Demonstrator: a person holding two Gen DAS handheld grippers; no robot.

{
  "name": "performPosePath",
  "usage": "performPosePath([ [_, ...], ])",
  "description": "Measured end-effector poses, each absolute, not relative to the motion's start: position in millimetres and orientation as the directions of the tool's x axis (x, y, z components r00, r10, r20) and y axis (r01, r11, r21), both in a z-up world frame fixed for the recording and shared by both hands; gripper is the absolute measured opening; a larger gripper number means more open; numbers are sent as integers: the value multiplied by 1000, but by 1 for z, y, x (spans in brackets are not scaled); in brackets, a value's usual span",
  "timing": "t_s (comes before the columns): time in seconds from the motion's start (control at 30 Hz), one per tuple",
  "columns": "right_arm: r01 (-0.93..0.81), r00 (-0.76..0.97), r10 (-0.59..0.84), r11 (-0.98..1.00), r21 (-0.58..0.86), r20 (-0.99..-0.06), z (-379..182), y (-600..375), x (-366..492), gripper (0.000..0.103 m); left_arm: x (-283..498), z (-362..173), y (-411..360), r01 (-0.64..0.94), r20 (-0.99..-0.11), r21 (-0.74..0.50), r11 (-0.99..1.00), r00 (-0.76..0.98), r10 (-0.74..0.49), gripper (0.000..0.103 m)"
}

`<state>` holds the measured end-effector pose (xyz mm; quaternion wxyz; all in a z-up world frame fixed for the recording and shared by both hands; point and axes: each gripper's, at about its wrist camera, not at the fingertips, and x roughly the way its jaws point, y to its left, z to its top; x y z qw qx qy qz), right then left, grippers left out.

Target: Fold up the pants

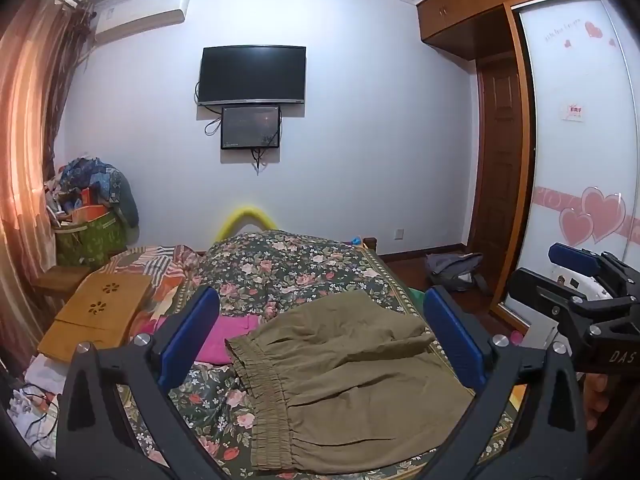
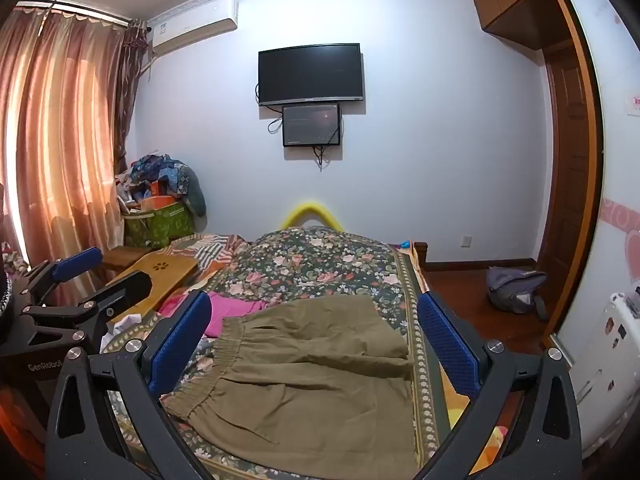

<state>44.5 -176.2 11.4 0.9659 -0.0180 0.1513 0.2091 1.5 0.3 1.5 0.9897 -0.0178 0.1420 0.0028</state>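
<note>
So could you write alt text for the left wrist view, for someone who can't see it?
Olive-green pants lie partly folded on a floral bedspread, framed by the open blue-padded fingers of the left tool, which holds nothing. The right tool shows at the right edge; a dark wall TV hangs beyond the bed.

Olive pants (image 1: 352, 384) folded on floral bedspread (image 1: 288, 264), left gripper (image 1: 320, 336) jaws spread above, right gripper (image 1: 576, 276) alongside
</note>
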Motion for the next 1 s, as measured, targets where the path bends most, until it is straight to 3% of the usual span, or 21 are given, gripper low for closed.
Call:
performPosePath([
  [1.0, -407, 861, 397, 913, 36, -317, 8, -176, 47, 103, 5, -4, 2, -15, -277, -36, 999, 961, 4, 103],
])
